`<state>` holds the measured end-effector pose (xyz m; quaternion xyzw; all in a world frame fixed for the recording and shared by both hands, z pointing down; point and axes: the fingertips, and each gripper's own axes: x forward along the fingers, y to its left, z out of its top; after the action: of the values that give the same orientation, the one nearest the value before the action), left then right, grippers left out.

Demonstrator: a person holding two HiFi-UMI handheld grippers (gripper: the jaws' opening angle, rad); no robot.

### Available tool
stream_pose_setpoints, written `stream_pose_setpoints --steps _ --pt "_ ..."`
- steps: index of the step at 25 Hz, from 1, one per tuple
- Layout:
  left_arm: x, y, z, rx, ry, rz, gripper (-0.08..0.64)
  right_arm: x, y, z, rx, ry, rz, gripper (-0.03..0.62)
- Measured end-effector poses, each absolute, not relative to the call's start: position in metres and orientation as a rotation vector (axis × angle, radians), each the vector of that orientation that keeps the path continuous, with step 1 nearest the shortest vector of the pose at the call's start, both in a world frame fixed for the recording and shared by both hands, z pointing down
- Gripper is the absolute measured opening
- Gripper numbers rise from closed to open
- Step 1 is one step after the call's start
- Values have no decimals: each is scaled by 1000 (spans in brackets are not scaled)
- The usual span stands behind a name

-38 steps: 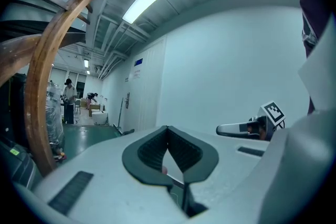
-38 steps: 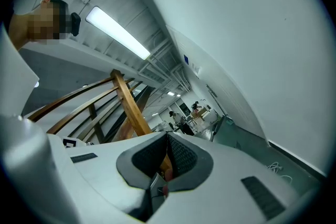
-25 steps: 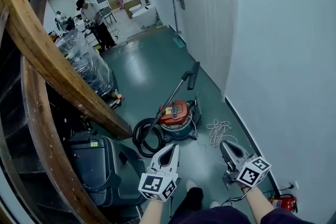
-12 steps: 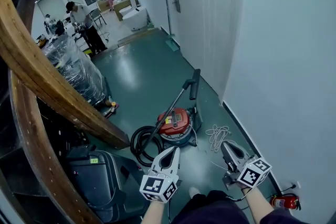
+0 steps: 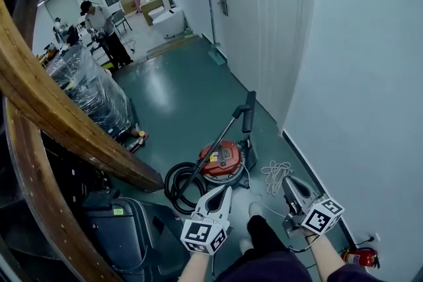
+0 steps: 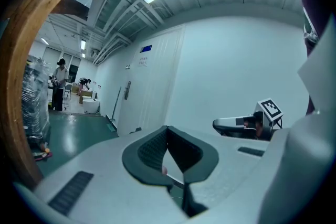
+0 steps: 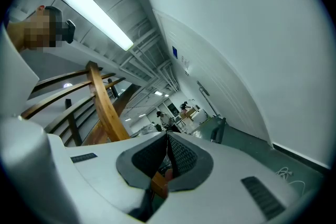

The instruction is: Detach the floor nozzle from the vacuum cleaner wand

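A red canister vacuum (image 5: 222,157) stands on the green floor by the white wall. Its metal wand (image 5: 215,144) slants up to the right and ends in a black head (image 5: 248,111); a dark upright shape (image 7: 218,130) is the same head seen past my right jaws. A black hose (image 5: 176,184) coils at the canister's left. My left gripper (image 5: 223,189) (image 6: 167,128) is shut and empty, a short way in front of the hose. My right gripper (image 5: 289,180) (image 7: 168,136) is shut and empty too, off to the right near the wall.
A white cord (image 5: 275,174) lies loose beside the canister. A curved wooden stair rail (image 5: 59,115) and a dark machine (image 5: 125,228) fill the left. A wrapped pallet (image 5: 89,86) and a person (image 5: 99,23) are farther back. A red extinguisher (image 5: 361,256) lies low right.
The view has closed in on the vacuum, which now sits lower and nearer. Both grippers have travelled forward with it, still shut. A leg now shows between the arms.
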<state>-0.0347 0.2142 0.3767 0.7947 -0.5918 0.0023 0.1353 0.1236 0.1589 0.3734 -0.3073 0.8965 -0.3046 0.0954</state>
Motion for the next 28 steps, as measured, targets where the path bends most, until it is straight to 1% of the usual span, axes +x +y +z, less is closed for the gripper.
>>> stream_pose_setpoints --steps 13,28 --pt "-75 108 391 2243 -1718 27 5 78 44 387 -871 2672 -968 18" --pt "-100 -4 398 2197 -1760 73 5 55 -64 397 -814 2639 -1074 18"
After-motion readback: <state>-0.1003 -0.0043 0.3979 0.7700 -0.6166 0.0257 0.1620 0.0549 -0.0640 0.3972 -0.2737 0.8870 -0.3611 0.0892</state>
